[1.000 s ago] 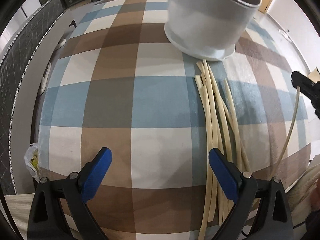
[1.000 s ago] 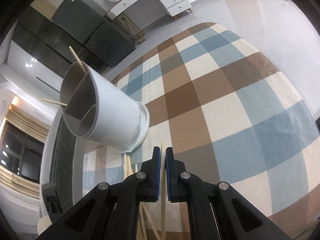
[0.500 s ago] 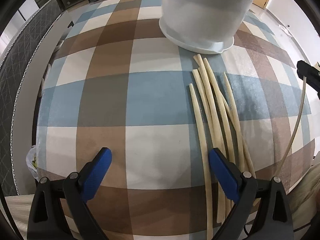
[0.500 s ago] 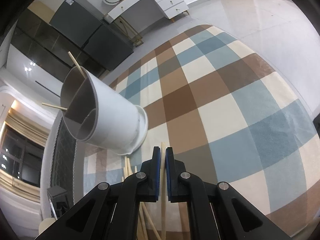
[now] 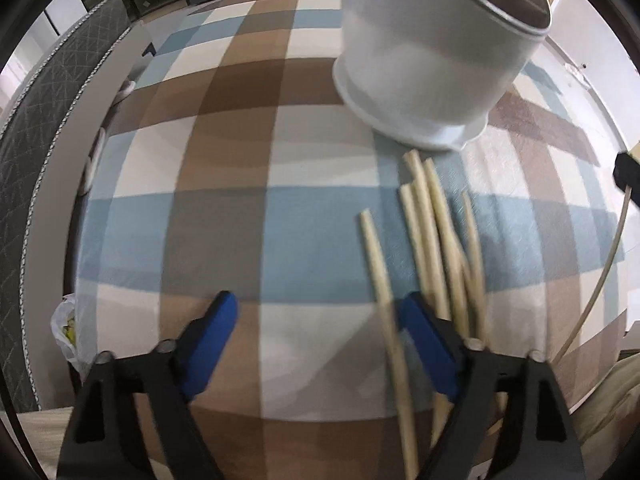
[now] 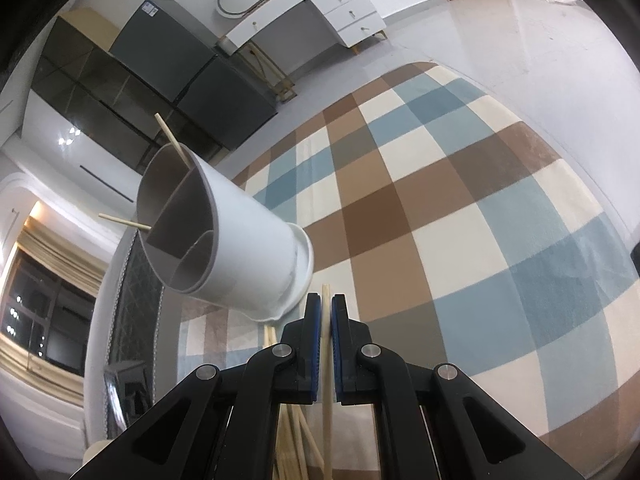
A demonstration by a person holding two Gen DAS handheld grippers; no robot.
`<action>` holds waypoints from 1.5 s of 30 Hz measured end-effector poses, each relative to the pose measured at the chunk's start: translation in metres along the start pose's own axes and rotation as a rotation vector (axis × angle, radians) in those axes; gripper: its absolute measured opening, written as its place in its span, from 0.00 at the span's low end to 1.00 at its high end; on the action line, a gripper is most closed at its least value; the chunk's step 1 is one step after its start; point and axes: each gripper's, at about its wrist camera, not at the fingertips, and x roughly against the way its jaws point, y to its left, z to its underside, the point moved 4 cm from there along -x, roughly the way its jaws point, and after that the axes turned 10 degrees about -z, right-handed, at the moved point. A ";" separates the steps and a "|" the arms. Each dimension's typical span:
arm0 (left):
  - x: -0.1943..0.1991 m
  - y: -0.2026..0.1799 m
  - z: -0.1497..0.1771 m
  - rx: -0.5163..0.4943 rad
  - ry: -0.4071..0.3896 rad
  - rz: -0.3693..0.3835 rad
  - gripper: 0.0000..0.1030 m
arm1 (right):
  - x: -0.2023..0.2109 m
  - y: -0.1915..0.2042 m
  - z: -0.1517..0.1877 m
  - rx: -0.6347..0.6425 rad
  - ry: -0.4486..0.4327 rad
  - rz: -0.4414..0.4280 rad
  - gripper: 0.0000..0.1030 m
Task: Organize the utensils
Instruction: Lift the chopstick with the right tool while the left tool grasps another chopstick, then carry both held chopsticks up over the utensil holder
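While its blue-padded jaws have just been narrowing, the left gripper [image 5: 316, 344] remains parted above the checked rug [image 5: 224, 236]; one loose chopstick [image 5: 386, 312] runs between the pads, close to the right one and not visibly clamped. The other chopsticks [image 5: 444, 240] lie just beyond, near the white divided holder [image 5: 424, 68]. The right gripper [image 6: 326, 308] is closed on a single chopstick [image 6: 327, 360], the holder standing to its left with two sticks already inside.
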 end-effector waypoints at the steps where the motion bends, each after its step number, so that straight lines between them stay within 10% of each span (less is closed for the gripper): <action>1: 0.000 -0.001 -0.002 -0.002 -0.001 0.002 0.64 | 0.000 0.000 0.000 -0.001 0.000 -0.002 0.04; 7: 0.004 -0.018 -0.016 -0.048 -0.030 0.022 0.03 | -0.002 -0.003 -0.004 -0.011 -0.003 -0.009 0.04; 13: 0.005 -0.028 -0.018 -0.060 -0.037 0.007 0.01 | -0.002 0.001 -0.005 0.006 -0.006 -0.007 0.04; 24: 0.087 -0.007 -0.011 0.020 -0.290 0.098 0.01 | 0.026 0.040 0.008 0.160 -0.067 -0.034 0.04; 45: 0.130 0.014 0.009 0.006 -0.395 0.116 0.00 | 0.078 0.082 0.043 0.371 -0.151 0.006 0.04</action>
